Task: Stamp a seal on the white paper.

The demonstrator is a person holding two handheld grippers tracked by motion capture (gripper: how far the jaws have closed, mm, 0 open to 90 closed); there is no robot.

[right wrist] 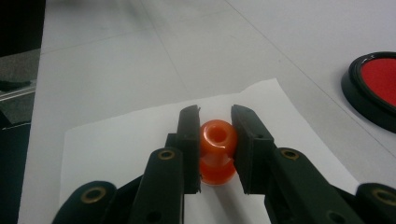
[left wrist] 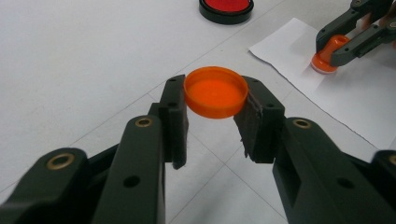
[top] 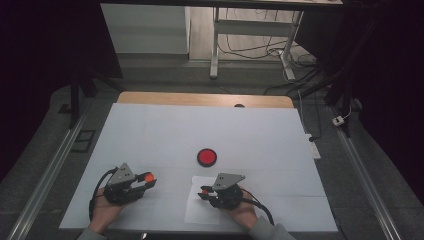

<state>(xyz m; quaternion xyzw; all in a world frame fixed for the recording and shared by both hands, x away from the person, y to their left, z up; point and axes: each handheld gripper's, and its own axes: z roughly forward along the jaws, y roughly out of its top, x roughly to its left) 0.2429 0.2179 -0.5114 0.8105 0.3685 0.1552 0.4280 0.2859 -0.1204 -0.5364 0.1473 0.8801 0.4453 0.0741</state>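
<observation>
My left gripper [top: 147, 181] [left wrist: 215, 100] is shut on a shallow orange cap [left wrist: 215, 91] [top: 148, 176], held by its rim just above the white table with its hollow side up. My right gripper [top: 203, 193] [right wrist: 215, 122] is shut on a small orange stamp [right wrist: 217, 151] [left wrist: 327, 56] with a rounded, hollow-topped knob. The stamp stands upright with its base on a white sheet of paper [top: 200, 212] [right wrist: 121, 140] [left wrist: 355, 98]. A round red ink pad in a black rim [top: 206, 157] [left wrist: 226, 7] [right wrist: 376, 88] lies beyond both grippers, near the table's middle.
A white table cover [top: 200, 130] spans the work area, with a wooden edge [top: 205, 99] at the far side. Metal rails [top: 50, 170] run along both sides. Desk legs and cables [top: 250, 50] stand on the floor behind.
</observation>
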